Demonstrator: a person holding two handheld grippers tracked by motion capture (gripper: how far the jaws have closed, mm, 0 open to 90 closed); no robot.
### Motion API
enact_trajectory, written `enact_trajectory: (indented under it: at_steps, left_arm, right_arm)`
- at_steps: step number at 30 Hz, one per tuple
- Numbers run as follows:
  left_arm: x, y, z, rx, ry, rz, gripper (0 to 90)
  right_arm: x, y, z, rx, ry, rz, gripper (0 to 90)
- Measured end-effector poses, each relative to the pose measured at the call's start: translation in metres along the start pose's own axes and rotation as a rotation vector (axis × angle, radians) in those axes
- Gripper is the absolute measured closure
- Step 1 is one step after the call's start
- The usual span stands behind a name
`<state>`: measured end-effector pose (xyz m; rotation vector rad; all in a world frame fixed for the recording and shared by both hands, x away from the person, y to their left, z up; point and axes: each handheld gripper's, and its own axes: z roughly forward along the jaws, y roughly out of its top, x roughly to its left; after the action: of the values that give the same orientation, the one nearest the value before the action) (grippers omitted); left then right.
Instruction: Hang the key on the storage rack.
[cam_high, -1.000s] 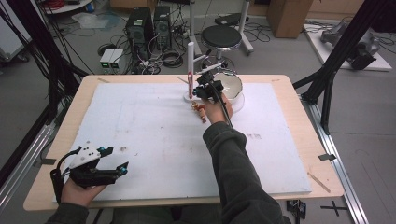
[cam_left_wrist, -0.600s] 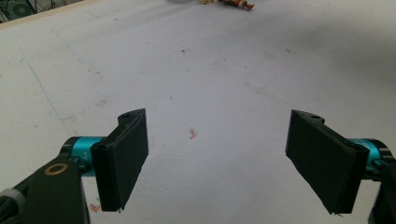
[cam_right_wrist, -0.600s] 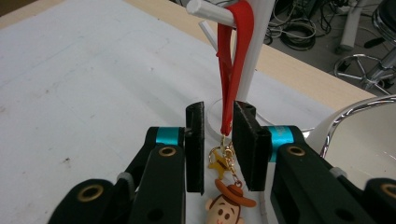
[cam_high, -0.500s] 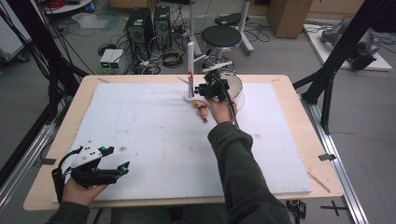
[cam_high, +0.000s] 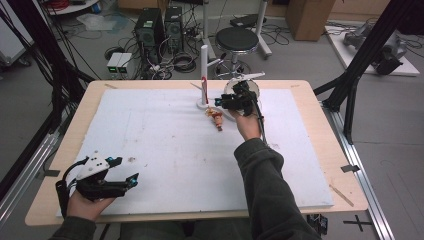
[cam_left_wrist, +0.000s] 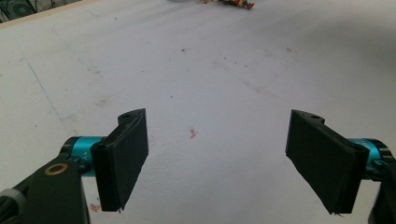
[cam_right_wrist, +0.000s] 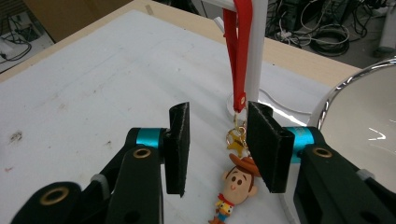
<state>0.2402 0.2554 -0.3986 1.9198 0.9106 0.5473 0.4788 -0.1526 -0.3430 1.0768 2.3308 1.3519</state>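
Observation:
A cowboy doll keychain (cam_right_wrist: 236, 184) lies on the white foam mat (cam_high: 165, 145), hung by a red strap (cam_right_wrist: 238, 51) from a white pole stand (cam_right_wrist: 257, 56). In the high view the doll (cam_high: 216, 119) rests just in front of the stand (cam_high: 203, 75). My right gripper (cam_right_wrist: 219, 144) hovers over the doll's ring; its jaws have just been opening, and stand apart with nothing pressed between them. From above, the right gripper (cam_high: 223, 102) sits right of the stand's base. My left gripper (cam_left_wrist: 217, 158) stands open and holds nothing, low at the near left (cam_high: 124, 170).
A shiny metal bowl (cam_right_wrist: 359, 116) stands right behind the right gripper, beside the stand (cam_high: 245, 86). The mat covers a wooden table (cam_high: 320, 110). Computer towers, cables and a stool fill the floor beyond the far edge.
The right gripper has slid right, away from the stand, and its jaws have parted. The doll stays on the mat. The left hand has not moved.

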Motion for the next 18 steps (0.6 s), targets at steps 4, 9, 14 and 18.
enact_trajectory:
  at_steps: [4, 9, 14, 18]
  left_arm:
    - [0.0, 0.0, 0.0, 0.001, -0.002, 0.003, 21.6]
    - [-0.001, 0.0, 0.0, 0.0, 0.001, 0.003, 21.6]
    - [-0.001, 0.0, -0.001, 0.0, 0.001, 0.002, 21.6]
    - [0.0, 0.0, -0.001, 0.001, 0.001, 0.004, 21.6]
  right_arm:
    - [-0.002, -0.005, -0.008, -0.008, 0.011, 0.01, 57.5]
    - [-0.004, -0.01, -0.016, -0.019, 0.026, 0.02, 56.1]
    - [-0.006, -0.014, -0.022, -0.033, 0.042, 0.029, 54.4]
    - [-0.006, -0.017, -0.028, -0.045, 0.052, 0.029, 52.9]
